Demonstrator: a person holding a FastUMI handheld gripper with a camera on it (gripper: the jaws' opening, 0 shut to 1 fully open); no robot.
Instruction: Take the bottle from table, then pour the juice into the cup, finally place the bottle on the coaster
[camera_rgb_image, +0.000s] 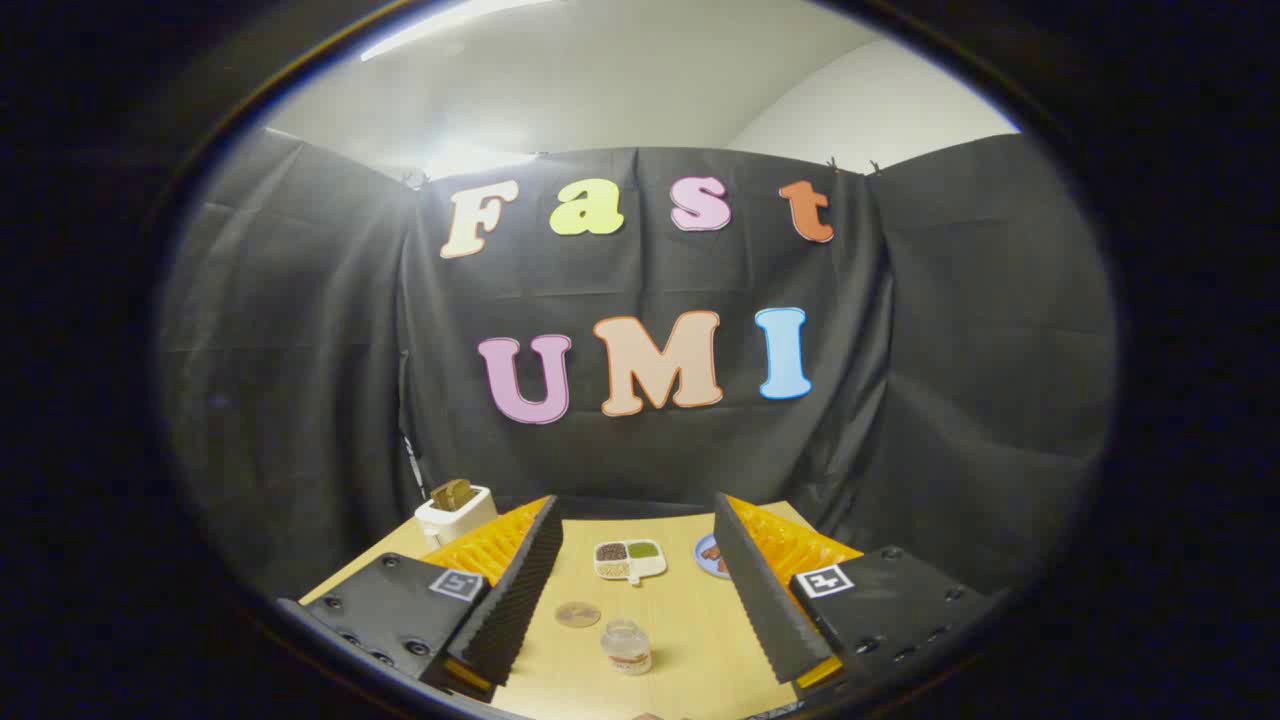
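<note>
A: Bottle (627, 646) stands upright on the table (690, 620), between the two fingers (520, 585) and slightly ahead of them, untouched. Gripper (640, 600) is spread wide and holds nothing.

B: Handling estimate?

A: Small, clear, probably plastic; likely light and smooth, so it may slip or tip if nudged on one side. Best hold looks to be mid-body, below the neck, both pads square on. Whether it is capped, cannot tell.

B: Coaster?

A: A round brownish disc (578, 613) lies flat just beyond the bottle, toward the left finger; I take it for the coaster. Cup not identified.

B: Room to move?

A: Bare wood around the bottle. Farther off: a divided snack tray (630, 560), a blue plate (712, 556) partly behind the right finger, a white toaster (455, 510) near the far left corner. Table's far edge meets the cloth wall.
</note>
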